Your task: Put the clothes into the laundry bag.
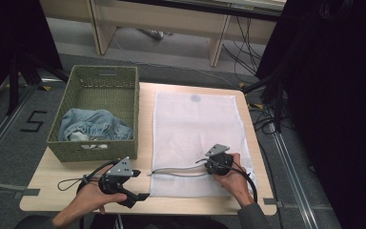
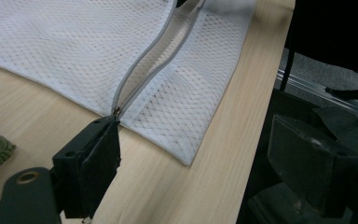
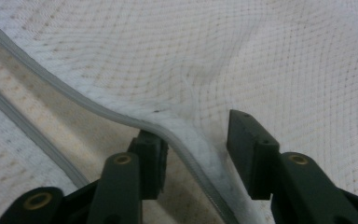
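Right gripper (image 3: 193, 154) jaws are straddling the upper zipper edge (image 3: 121, 119) of the white mesh laundry bag (image 1: 195, 129), not pinching yet. Left gripper (image 1: 140, 194) is sitting wide open at the bag's near-left corner by the zipper end (image 2: 116, 111).

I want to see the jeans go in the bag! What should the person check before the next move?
1. Zip open wide enough to reach in: ok, its two edges gape apart.
2. Right gripper straddles the upper zip edge: ok, edge between the jaws.
3. Right pads pinching that edge: not ok, gaps on both sides.
4. Left gripper at the zip's end: ok, one jaw tip is there; grip: cannot tell.
5. Bag flat on the table: ok.
6. Jeans ready in the basket: ok.
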`<state>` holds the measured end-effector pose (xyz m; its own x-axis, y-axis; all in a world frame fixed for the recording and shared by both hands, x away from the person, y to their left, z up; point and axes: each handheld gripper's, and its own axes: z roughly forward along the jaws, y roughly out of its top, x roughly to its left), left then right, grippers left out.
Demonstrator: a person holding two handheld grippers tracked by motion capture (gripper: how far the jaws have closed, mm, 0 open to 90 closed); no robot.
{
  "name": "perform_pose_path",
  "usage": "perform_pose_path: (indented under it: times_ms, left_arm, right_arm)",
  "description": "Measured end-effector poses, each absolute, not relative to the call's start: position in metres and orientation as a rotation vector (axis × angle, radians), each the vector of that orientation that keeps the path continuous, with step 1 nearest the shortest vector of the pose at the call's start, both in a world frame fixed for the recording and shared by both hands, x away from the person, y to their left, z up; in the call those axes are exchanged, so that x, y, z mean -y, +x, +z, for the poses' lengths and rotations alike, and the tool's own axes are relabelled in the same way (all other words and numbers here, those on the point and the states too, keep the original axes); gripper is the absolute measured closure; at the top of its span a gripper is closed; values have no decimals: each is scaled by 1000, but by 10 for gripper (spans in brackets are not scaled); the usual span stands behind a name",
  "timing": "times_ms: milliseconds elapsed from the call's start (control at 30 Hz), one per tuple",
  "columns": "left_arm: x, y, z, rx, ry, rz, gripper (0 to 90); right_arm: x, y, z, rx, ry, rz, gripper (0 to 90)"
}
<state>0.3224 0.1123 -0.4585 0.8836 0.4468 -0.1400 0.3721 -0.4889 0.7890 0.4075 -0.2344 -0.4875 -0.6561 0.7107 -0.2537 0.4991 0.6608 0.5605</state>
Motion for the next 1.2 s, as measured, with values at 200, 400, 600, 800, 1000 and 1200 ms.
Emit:
perform_pose_path:
  times_ms: [200, 400, 600, 800, 1000, 1200]
  left_arm:
    - [-113, 323, -459, -600, 2137, 104, 167]
    - [-114, 324, -459, -606, 2136, 105, 170]
    - [-116, 326, -458, -596, 2139, 110, 173]
    - [-119, 329, -458, -598, 2130, 132, 177]
    - [-124, 332, -453, -618, 2091, 129, 178]
    - [-133, 336, -443, -681, 2028, 157, 177]
  right_arm:
    - [234, 406, -483, -2408, 936, 651, 710]
    - [234, 405, -481, -2403, 917, 652, 812]
    - [236, 404, -475, -2362, 893, 673, 858]
    - [237, 404, -467, -2342, 855, 691, 883]
    - [241, 404, -455, -2299, 825, 728, 889]
    - [244, 402, -442, -2258, 868, 797, 890]
